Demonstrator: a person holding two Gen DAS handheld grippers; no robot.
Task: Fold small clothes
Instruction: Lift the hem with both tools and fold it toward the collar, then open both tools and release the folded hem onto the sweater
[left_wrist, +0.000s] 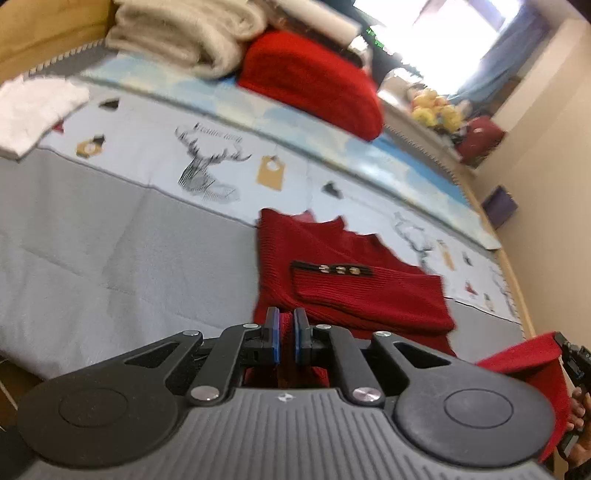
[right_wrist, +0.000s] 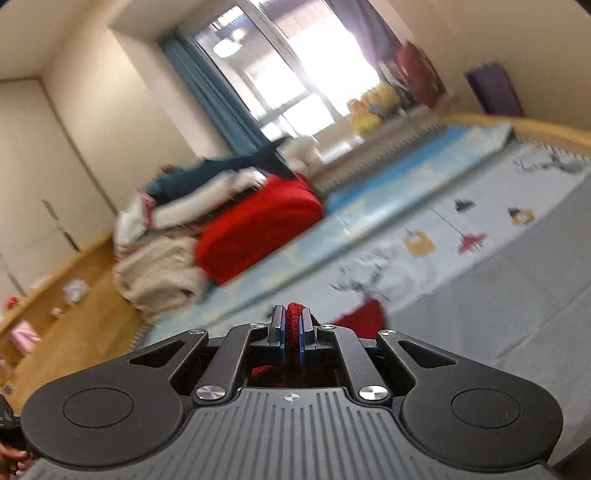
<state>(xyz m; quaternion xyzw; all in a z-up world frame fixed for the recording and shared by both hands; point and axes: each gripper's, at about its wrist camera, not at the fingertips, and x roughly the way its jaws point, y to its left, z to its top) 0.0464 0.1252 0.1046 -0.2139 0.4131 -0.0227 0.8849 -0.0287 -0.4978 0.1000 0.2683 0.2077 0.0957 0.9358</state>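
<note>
A dark red knit sweater (left_wrist: 354, 273) lies partly folded on the grey bed cover, a sleeve with a black buttoned cuff laid across it. My left gripper (left_wrist: 287, 325) is shut on the sweater's near edge, red fabric pinched between its blue pads. In the right wrist view my right gripper (right_wrist: 293, 325) is shut on another bit of the red sweater (right_wrist: 360, 314), lifted above the bed. The right gripper's black body (left_wrist: 572, 362) and a lifted red corner show at the left wrist view's right edge.
A pile of folded clothes sits at the bed's far side: a beige fleece (left_wrist: 184, 33), a bright red knit (left_wrist: 314, 81), and a white cloth (left_wrist: 33, 110). The bedspread (left_wrist: 110, 236) is grey with a printed pale band. A wall (left_wrist: 546, 166) and window sill with toys (left_wrist: 436, 107) bound the bed.
</note>
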